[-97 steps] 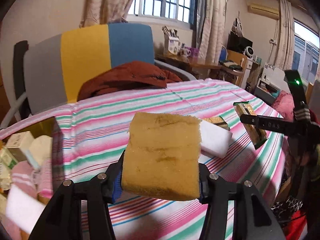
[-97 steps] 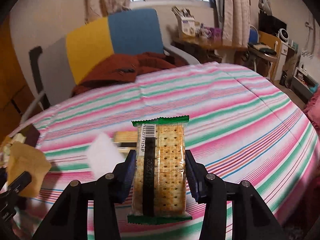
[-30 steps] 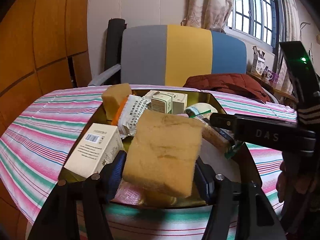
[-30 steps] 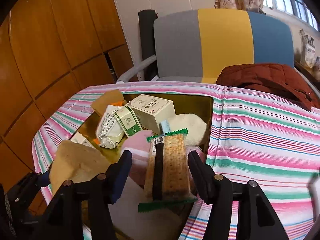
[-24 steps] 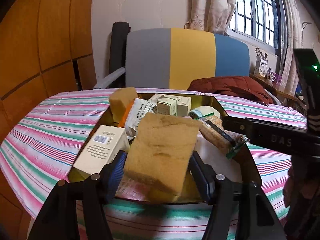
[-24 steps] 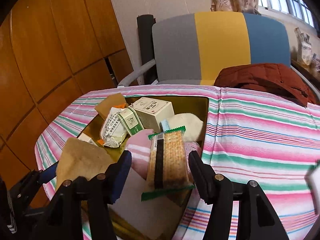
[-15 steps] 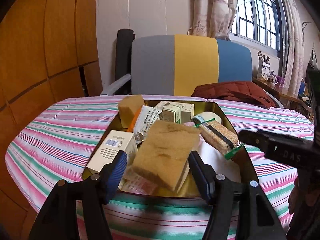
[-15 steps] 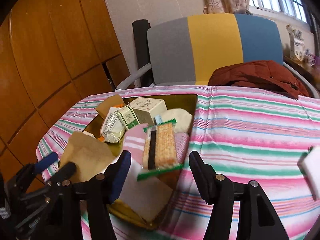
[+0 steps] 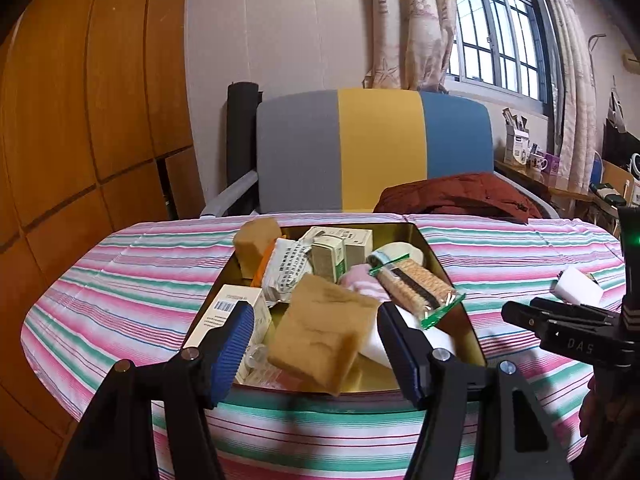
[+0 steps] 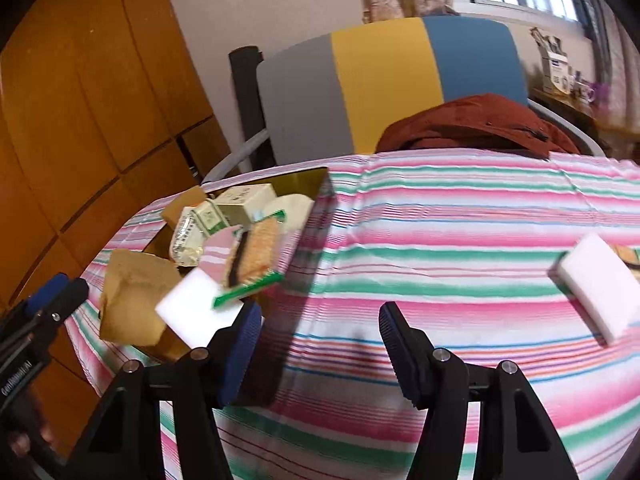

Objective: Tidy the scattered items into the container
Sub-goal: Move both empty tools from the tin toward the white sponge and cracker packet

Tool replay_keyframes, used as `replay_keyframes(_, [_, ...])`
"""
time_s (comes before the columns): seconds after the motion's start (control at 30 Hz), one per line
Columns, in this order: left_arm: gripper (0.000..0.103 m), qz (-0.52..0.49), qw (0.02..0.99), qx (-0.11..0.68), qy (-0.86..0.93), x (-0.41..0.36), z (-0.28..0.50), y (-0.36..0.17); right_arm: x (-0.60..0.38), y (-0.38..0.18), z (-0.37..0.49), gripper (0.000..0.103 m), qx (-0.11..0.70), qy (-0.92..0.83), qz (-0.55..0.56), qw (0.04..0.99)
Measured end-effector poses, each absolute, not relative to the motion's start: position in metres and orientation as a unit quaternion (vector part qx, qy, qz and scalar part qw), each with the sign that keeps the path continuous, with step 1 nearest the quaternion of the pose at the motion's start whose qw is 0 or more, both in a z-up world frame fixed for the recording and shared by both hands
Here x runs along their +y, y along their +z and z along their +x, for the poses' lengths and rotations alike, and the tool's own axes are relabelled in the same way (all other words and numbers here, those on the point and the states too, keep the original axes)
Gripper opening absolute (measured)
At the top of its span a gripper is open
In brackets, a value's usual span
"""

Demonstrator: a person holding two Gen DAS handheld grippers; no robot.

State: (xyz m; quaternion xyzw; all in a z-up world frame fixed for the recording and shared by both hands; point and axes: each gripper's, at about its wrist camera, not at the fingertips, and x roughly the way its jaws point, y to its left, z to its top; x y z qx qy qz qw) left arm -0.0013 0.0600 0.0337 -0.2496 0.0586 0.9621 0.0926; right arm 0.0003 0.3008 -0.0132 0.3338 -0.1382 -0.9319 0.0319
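The yellow sponge [image 9: 320, 336] lies tilted in the gold tin container [image 9: 472, 340], among boxes and packets. My left gripper [image 9: 318, 344] is open just in front of it, with a gap on each side of the sponge. The cracker pack [image 9: 416, 288] rests on a pink cloth inside the container. My right gripper [image 10: 320, 340] is open with nothing between its fingers, over the striped tablecloth to the right of the container [image 10: 316, 176]. A white sponge block [image 10: 600, 284] lies on the cloth at the right.
A grey, yellow and blue chair [image 9: 372, 152] with a red-brown jacket [image 9: 456, 196] stands behind the round table. Wooden panelling [image 9: 80, 120] fills the left. A brown packet [image 10: 628, 256] peeks out beside the white block. The right gripper's body [image 9: 560, 328] shows at the right.
The left gripper let go of the yellow sponge, the right let go of the cracker pack; both now lie in the container. Both grippers drew back, the right one swinging right over the cloth.
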Motion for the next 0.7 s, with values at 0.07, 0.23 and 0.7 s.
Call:
replay_keyframes(0.07, [0.065,-0.250,0.097,0.062,0.961,0.064,0.000,0.033,0.309,-0.018,0.005,0.063,-0.143,-0.931,0.336,0.025])
replay_keyframes(0.23, [0.065,-0.252,0.106,0.073,0.959,0.077,0.002,0.033,0.327,-0.024,0.018,0.063,-0.147,-0.930,0.336,0.008])
replay_keyframes(0.7, [0.065,-0.251,0.163,0.114,0.947,0.128,0.010,0.033,0.396,-0.030,0.061,0.065,-0.151,-0.929,0.335,-0.051])
